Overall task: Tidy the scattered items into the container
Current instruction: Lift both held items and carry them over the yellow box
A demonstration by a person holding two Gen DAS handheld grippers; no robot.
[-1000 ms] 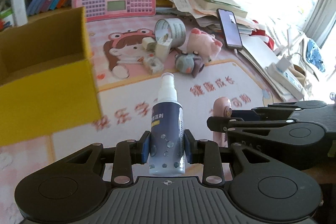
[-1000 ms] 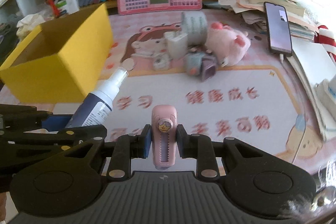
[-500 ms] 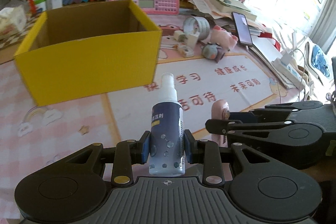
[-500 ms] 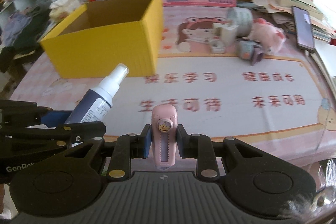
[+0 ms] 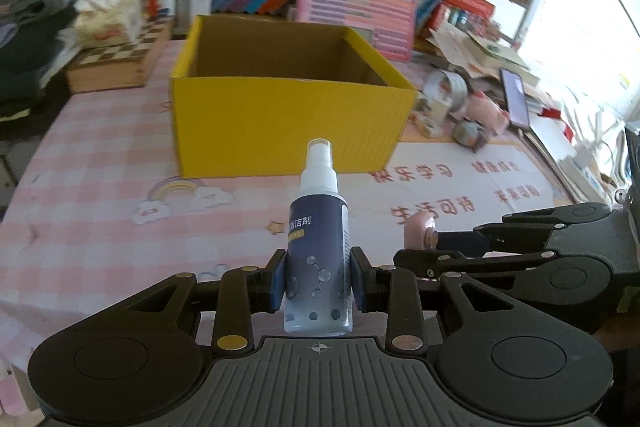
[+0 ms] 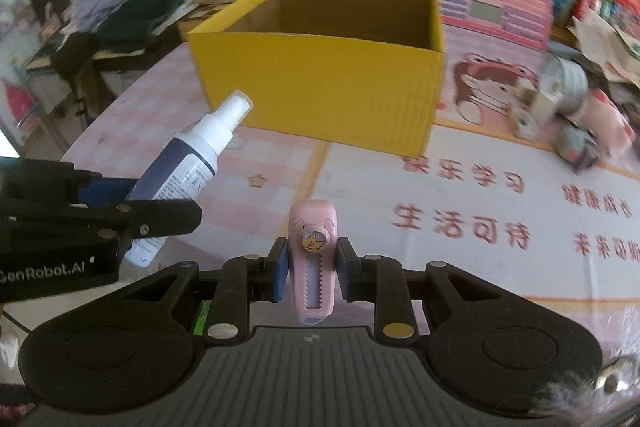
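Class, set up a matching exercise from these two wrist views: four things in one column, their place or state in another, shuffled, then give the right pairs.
1. spray bottle
2. pink clip
3. yellow box
4. tape roll

A. lying on the mat beside the box
B. clamped in the right gripper
C. open-topped, nothing seen inside
D. clamped in the left gripper

Pairs: 1-D, 2-B, 3-C, 4-A

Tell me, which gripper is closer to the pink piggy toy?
Right. The right gripper is beside the left gripper, on the side where the pink piggy toy lies, past the yellow box.
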